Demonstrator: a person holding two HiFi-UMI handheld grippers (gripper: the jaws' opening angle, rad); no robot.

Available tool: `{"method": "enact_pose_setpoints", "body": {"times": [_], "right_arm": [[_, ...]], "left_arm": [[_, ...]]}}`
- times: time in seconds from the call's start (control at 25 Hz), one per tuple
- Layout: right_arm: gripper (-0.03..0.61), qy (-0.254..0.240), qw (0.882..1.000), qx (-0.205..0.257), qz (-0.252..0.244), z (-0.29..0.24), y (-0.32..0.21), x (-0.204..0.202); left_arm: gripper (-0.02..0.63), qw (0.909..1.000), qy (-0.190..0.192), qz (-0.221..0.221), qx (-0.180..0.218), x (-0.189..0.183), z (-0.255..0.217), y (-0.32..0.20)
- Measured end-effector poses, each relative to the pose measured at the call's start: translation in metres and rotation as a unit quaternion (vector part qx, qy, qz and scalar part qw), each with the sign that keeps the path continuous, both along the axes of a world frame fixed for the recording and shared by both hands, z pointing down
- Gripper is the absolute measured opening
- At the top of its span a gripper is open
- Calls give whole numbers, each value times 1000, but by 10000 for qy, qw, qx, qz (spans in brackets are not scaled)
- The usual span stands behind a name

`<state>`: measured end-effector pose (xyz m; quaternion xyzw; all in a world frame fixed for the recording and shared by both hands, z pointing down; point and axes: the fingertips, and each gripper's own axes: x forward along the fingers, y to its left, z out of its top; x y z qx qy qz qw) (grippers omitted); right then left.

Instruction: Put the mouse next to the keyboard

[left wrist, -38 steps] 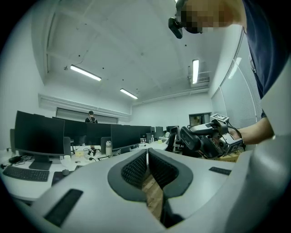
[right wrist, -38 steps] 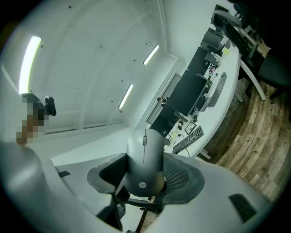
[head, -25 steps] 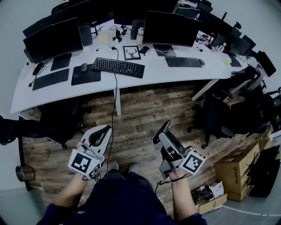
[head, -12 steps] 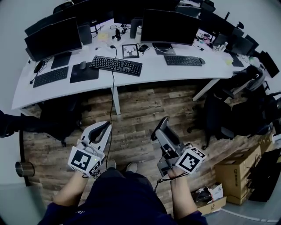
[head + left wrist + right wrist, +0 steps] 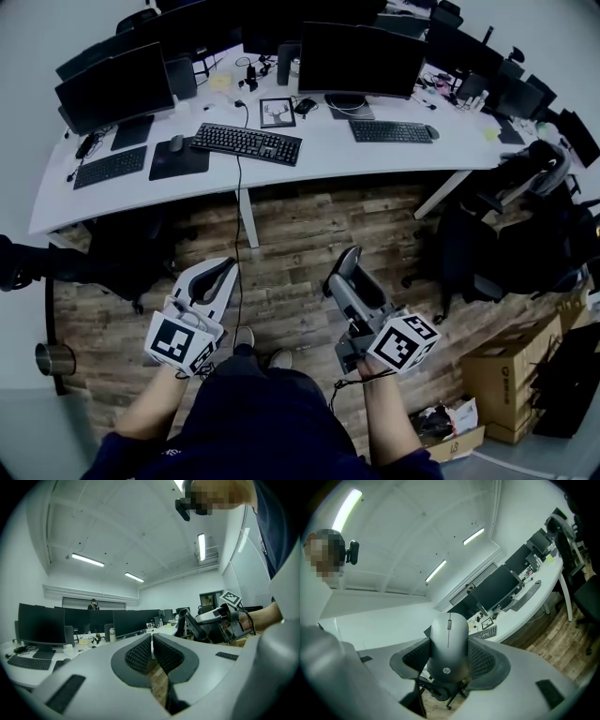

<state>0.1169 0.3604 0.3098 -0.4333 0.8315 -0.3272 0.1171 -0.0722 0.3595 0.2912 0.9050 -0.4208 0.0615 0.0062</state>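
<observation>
A grey mouse (image 5: 449, 645) with a scroll wheel sits upright between the ribbed pads of my right gripper (image 5: 450, 660), which is shut on it. In the head view this gripper (image 5: 345, 266) hangs over the wooden floor, well short of the white desk (image 5: 319, 155). A black keyboard (image 5: 246, 142) lies at the desk's middle, and shows small in the right gripper view as the keyboard (image 5: 489, 631). My left gripper (image 5: 217, 277) is beside the right one; its pads (image 5: 140, 653) meet with nothing between them.
Two more keyboards (image 5: 110, 167) (image 5: 389, 131) lie on the desk, with monitors (image 5: 361, 58) behind. A mouse pad (image 5: 178, 159) carries another mouse (image 5: 175, 142). A photo frame (image 5: 278, 112) stands behind the middle keyboard. Office chairs (image 5: 487, 244) crowd the right, cardboard boxes (image 5: 511, 366) the lower right.
Both grippers have drifted a little towards the desk. The right one has rolled slightly with the mouse still held. The left stays shut.
</observation>
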Motion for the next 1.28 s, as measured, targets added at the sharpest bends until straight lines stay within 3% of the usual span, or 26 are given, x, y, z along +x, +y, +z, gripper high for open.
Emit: {"method": "enact_pose_setpoints", "body": {"times": [0.8,1.28], "right_arm": [[258,456,9987,80,195,8,-38,36],[258,551,9983,-57,194,22,-88,30]], "left_arm": [[40,9999,82,101,38,34,5,-41],[40,9997,103,167,-130,33,22,-91]]}}
